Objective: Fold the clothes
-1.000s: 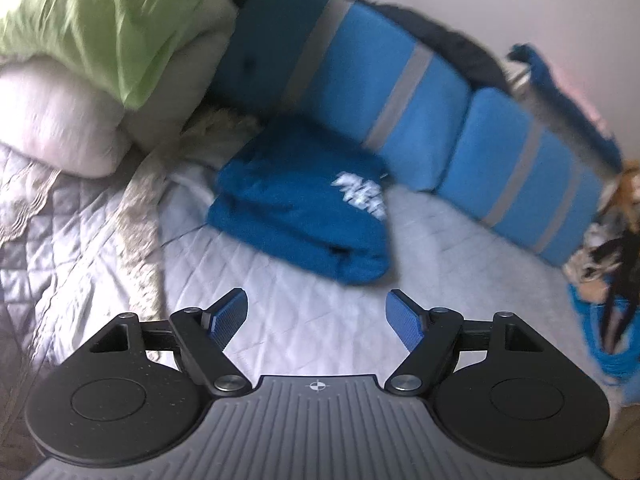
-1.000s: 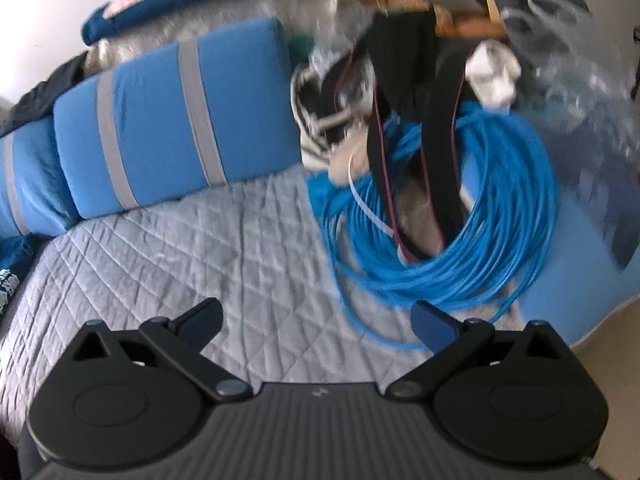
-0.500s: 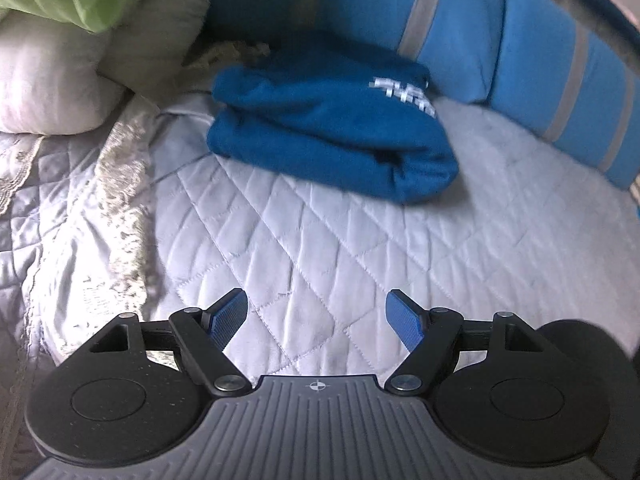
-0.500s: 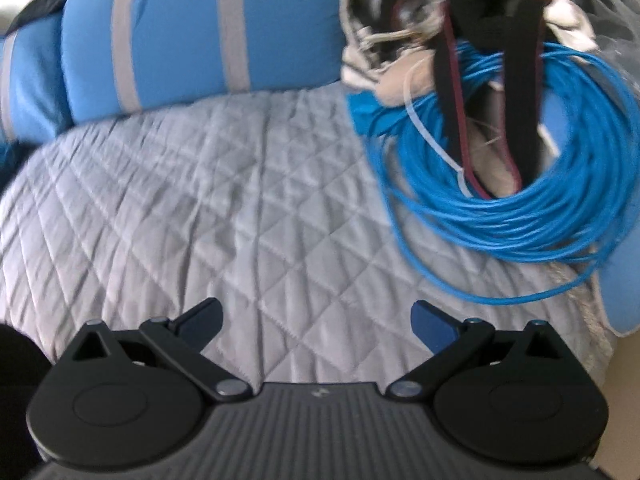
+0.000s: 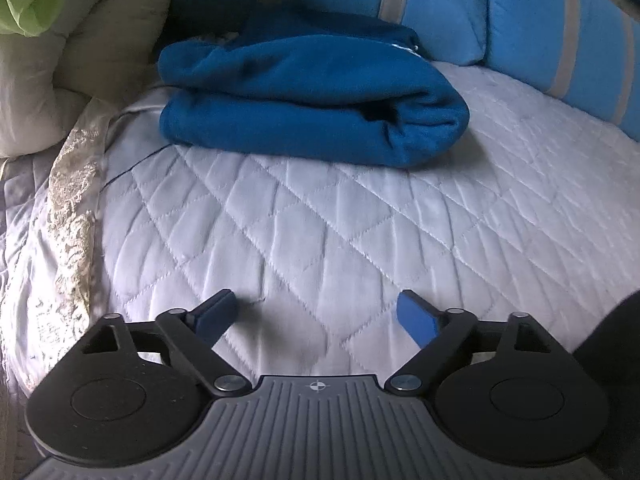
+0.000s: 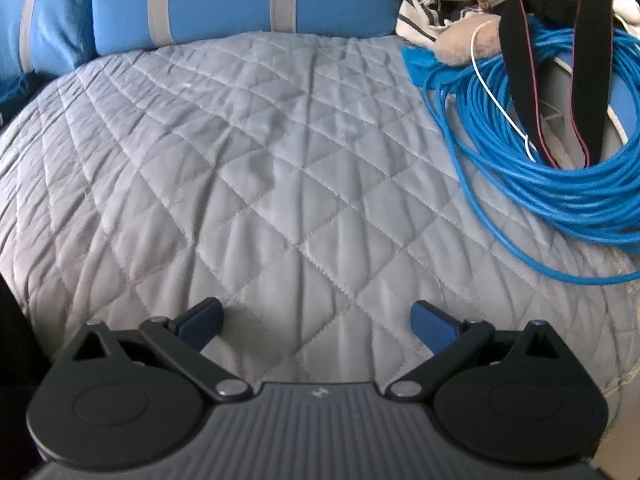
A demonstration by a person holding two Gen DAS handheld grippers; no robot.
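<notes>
A dark blue garment lies folded in a thick bundle on the grey quilted bedspread, at the far side in the left wrist view. My left gripper hovers low over bare quilt well short of the bundle; its jaws are opening, with nothing between them. My right gripper stands open over bare quilt too, holding nothing. A sliver of the blue garment shows at the far left edge of the right wrist view.
Blue cushions with grey stripes line the back. White and green pillows and a lace-edged sheet lie left. At right sit a coil of blue cable, black straps and a shoe.
Both grippers have dropped closer to the quilt and tilted downward. The folded blue garment now sits nearer in the left view. The left jaws stand wider apart than before.
</notes>
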